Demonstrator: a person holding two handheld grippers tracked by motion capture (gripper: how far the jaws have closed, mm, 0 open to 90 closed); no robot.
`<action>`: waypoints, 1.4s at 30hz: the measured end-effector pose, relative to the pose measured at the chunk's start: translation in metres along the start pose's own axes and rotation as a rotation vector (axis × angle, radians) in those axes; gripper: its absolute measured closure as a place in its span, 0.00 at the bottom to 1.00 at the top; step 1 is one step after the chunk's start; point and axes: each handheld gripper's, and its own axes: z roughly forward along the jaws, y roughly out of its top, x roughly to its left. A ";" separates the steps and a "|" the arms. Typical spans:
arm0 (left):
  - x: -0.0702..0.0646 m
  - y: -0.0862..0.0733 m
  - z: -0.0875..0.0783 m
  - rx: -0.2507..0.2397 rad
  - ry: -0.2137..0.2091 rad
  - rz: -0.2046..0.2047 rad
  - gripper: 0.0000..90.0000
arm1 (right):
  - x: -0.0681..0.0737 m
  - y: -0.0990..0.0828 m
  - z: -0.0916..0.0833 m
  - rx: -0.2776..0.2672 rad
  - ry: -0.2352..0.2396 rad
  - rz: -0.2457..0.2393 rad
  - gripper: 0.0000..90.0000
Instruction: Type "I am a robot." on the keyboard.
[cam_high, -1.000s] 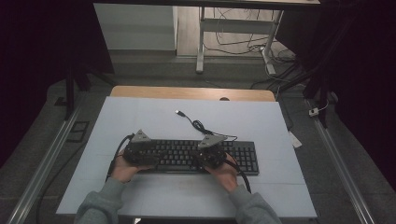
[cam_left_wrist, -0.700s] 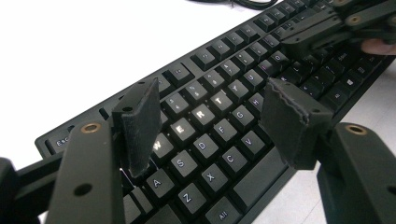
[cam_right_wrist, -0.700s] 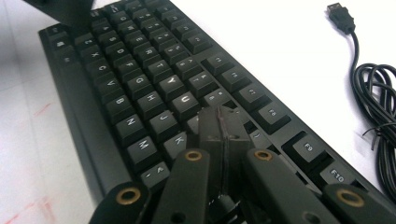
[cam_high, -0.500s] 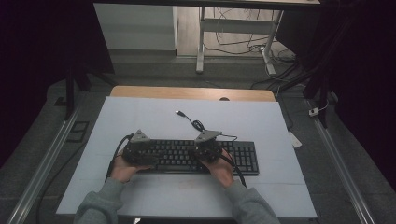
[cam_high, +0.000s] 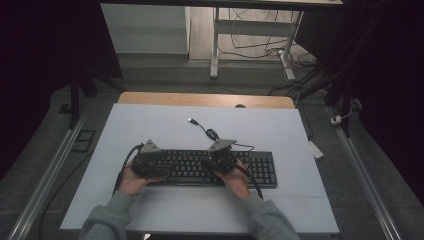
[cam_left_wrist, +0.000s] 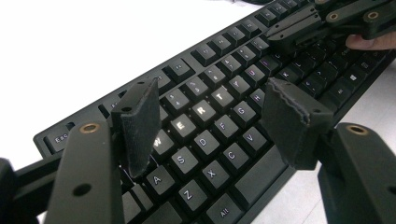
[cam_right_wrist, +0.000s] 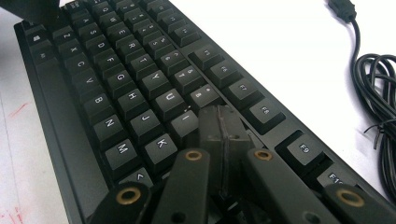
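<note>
Since the earlier frames the right gripper (cam_high: 221, 159) has shifted slightly leftward over the keyboard (cam_high: 260, 170), which lies lengthwise across the worktop (cam_high: 150, 125). Its jaws are closed, tips apparently on a key right of I. The left gripper (cam_left_wrist: 210, 116) hovers open over the left-hand letters.

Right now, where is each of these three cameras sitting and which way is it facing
High view: fixed above the person's side, looking forward and down on the table; both forearms, left gripper and right gripper over the keyboard.
Left gripper view: rides the left gripper, looking along its open jaws across the lit letter keys.
Right gripper view: rides the right gripper, jaws shut, tips down by the I key; cable at right.
Shared: all show the keyboard; the left gripper view also catches the right gripper.
</note>
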 end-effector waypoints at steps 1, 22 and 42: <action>0.000 0.000 0.000 -0.001 0.000 0.001 0.41 | 0.000 0.001 -0.001 0.001 -0.003 -0.004 0.99; 0.002 0.000 -0.002 -0.010 0.002 -0.003 0.40 | -0.011 -0.015 -0.053 -0.088 -0.028 0.043 0.65; 0.005 0.000 -0.002 -0.010 0.005 -0.016 0.38 | -0.023 -0.049 -0.092 -0.105 -0.056 0.065 0.58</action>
